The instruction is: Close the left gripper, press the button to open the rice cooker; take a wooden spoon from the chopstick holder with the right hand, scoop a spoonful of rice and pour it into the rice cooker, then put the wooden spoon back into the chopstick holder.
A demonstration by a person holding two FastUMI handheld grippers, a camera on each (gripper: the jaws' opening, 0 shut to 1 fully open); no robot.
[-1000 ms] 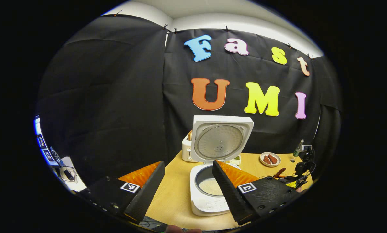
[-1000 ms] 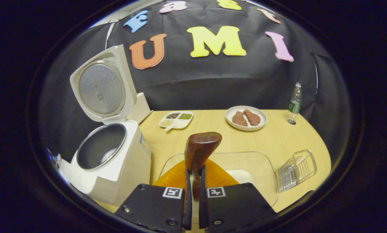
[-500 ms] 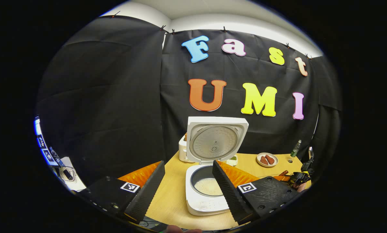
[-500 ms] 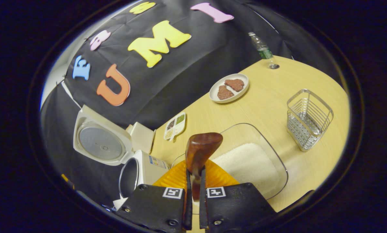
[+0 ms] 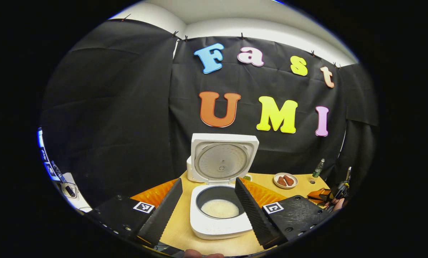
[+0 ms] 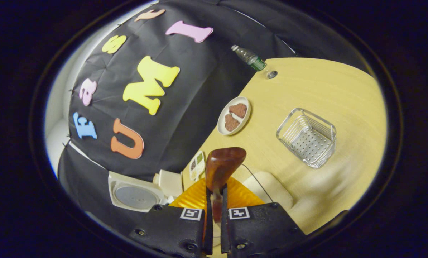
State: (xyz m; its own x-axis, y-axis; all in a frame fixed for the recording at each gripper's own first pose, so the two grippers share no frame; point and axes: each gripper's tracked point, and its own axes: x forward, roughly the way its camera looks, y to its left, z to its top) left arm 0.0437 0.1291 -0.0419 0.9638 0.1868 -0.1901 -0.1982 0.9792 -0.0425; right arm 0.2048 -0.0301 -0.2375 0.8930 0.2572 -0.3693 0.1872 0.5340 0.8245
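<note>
Your right gripper (image 6: pixel 214 200) is clamping the wooden spoon (image 6: pixel 222 166) above the clear rice tray (image 6: pixel 267 186), your left gripper (image 5: pixel 208 204) is gaping wide before the open rice cooker (image 5: pixel 219 195) holding rice, chopstick holder (image 6: pixel 307 138) sitting apart.

The left gripper (image 5: pixel 208 209) stood with fingers spread wide at the frame's bottom, while the right gripper (image 6: pixel 214 218), rolled sideways, was nearly closed.

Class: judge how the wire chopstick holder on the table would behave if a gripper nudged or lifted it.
The chopstick holder is thin open wire and looks empty, so probably light. Standing free on the smooth table, it would likely slide or tip when nudged. The wire looks rigid, so it should keep its shape.
</note>
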